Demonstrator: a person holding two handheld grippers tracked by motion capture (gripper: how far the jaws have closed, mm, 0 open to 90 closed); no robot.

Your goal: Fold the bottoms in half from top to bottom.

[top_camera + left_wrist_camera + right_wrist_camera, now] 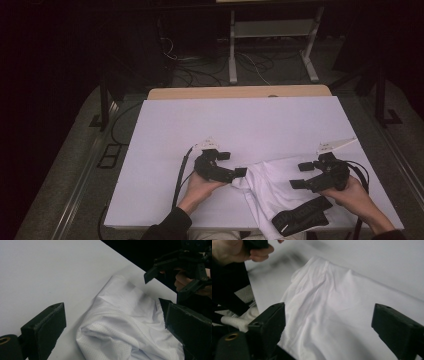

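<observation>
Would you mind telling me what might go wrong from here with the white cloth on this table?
1. The cloth hangs over the table's near edge, so it may slide off.
2. Both the left gripper and the right gripper are open, so nothing holds it.
3. A black strap on the cloth could snag.

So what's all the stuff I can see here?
white cloth: one, white, near edge of the table between the two grippers, hanging partly over the edge
black strap: one, black, lying on the cloth's near right part
table: one, white top
metal stand: one, pale grey, on the floor behind the table
cables: several, dark and pale, on the floor behind the table
left hand-held gripper: one, black, open at the cloth's left edge
right hand-held gripper: one, black, open above the cloth
</observation>
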